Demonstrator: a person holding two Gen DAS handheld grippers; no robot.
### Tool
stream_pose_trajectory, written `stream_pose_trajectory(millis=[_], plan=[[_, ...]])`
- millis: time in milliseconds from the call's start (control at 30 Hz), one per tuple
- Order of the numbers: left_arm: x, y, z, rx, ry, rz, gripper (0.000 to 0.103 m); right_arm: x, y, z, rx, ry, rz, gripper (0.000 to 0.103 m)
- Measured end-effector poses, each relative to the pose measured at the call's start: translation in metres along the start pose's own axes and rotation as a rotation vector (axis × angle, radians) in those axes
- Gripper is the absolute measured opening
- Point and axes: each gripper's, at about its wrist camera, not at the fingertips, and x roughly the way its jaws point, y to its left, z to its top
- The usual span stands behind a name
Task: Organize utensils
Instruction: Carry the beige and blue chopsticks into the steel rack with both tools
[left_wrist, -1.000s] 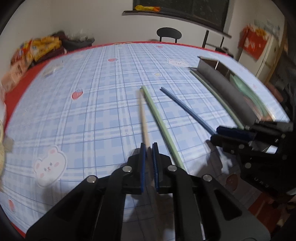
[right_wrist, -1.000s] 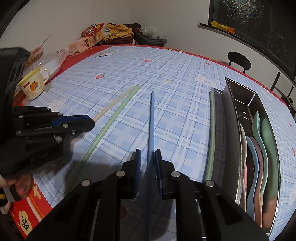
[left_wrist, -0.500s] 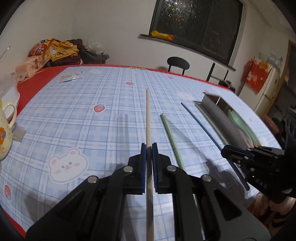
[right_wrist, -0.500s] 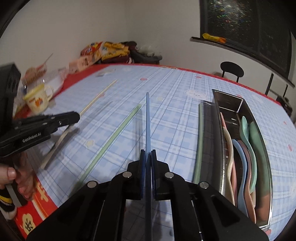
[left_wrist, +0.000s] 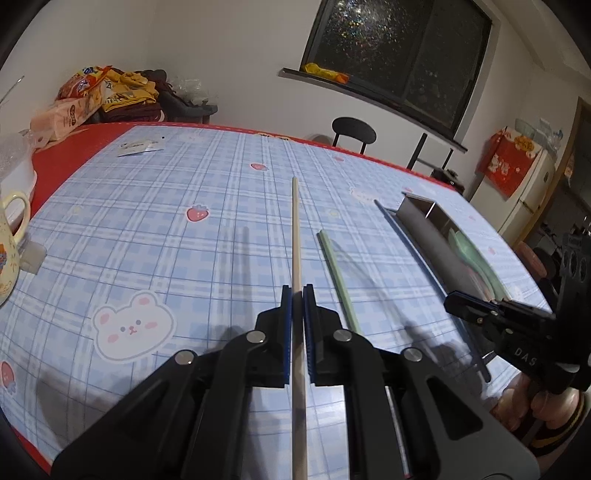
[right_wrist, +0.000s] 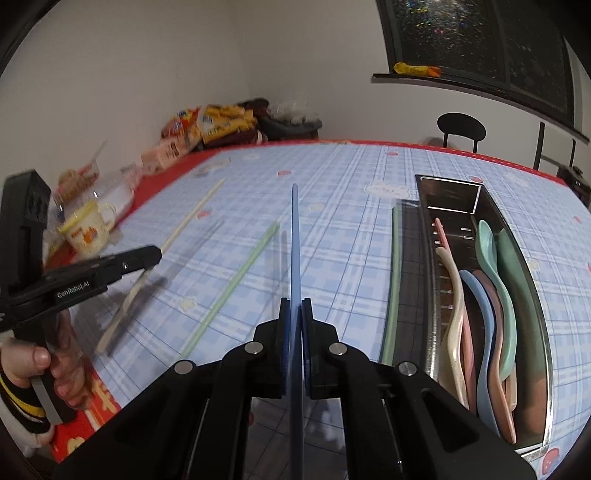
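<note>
The tablecloth is blue-and-white plaid with pink strawberries and white bears, edged red. A cream chopstick, a blue chopstick and a pale green chopstick show; the tray is silver steel.

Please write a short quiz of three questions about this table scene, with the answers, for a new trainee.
1. True or false: the left tool is shut on a beige wooden chopstick.
2. What does the right tool hold? A) a pink spoon B) a thin blue chopstick C) a yellow cup
3. How many green chopsticks lie on the blue checked tablecloth, and where?

Key:
1. True.
2. B.
3. Two: a light green chopstick between the two tools, and a darker green chopstick beside the wall of the long steel utensil tray.
</note>
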Motion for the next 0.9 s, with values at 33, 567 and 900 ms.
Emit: stream_pose_trajectory(millis=[33,567,900], plan=[[-0.006,0.001,0.003,-0.022,-0.009,-0.021,0.010,-0.004,-0.002,0.000,0.011,-0.010,0.009,0.006],[-0.019,-0.108,0.035,-0.041,-0.068,-0.238,0.010,-0.078,-0.087,0.017,0.186,-0.171,-0.016,0.006],[0.044,-0.180,0.035,-0.118,0.041,-0.380,0.010,-0.079,-0.135,0.010,0.255,-0.169,-0.046,0.006]])
